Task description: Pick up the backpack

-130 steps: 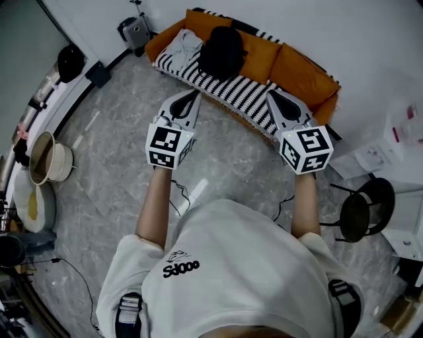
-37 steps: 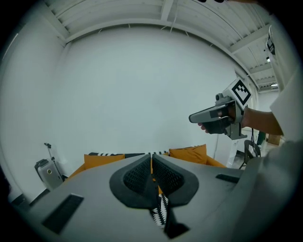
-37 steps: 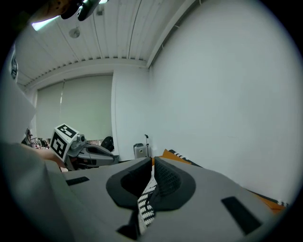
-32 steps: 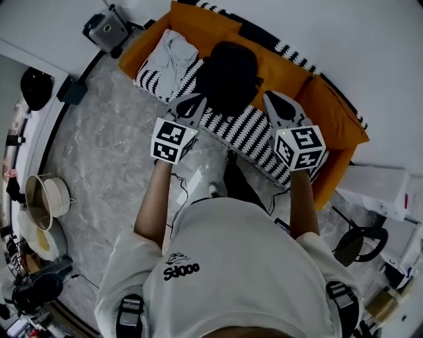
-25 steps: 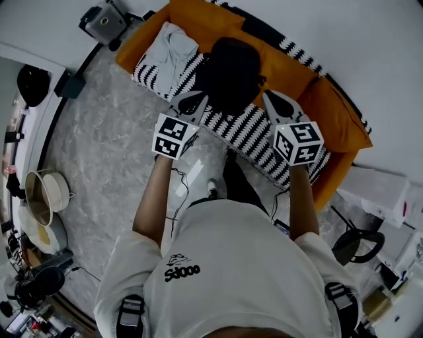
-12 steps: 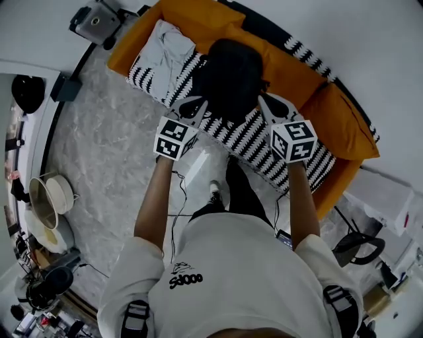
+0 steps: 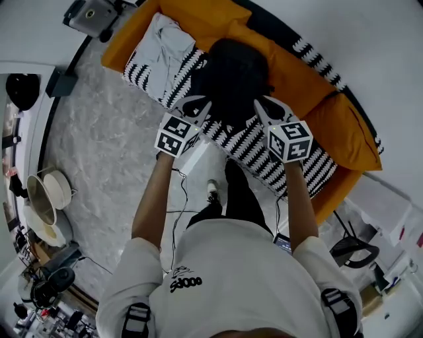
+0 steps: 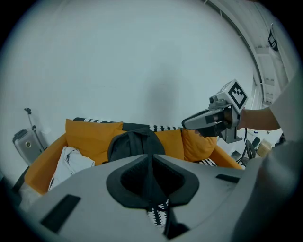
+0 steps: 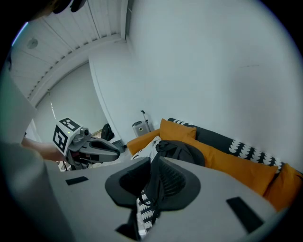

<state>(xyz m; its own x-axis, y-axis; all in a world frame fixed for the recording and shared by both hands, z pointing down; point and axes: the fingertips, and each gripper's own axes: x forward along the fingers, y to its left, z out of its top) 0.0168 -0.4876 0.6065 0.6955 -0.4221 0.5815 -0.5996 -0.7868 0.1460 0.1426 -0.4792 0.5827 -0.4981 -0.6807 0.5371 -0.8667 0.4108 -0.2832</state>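
Observation:
The black backpack [image 7: 231, 76] stands on the orange sofa [image 7: 344, 142], leaning against its back cushions over a black-and-white striped cover [image 7: 254, 148]. My left gripper [image 7: 196, 104] is shut and empty, just short of the backpack's lower left side. The right gripper [image 7: 264, 105], likewise shut and empty, hangs by its lower right side. In the left gripper view the backpack [image 8: 135, 144] rises just beyond the closed jaws of the left gripper [image 8: 152, 158], with the right gripper [image 8: 196, 122] off to the right. The right gripper view shows the backpack [image 9: 182, 150] past the right gripper [image 9: 154, 163].
A pale grey cloth [image 7: 162, 43] lies on the sofa left of the backpack. A small suitcase [image 7: 89, 13] stands by the sofa's left end. A pot [image 7: 43, 195] and clutter line the left floor edge. A cable [image 7: 178, 198] trails on the marble floor; a stool [image 7: 350, 247] stands at right.
The person has stepped up to the sofa. Both grippers have moved forward and down, closing in on either side of the backpack's front. Their jaws stay shut.

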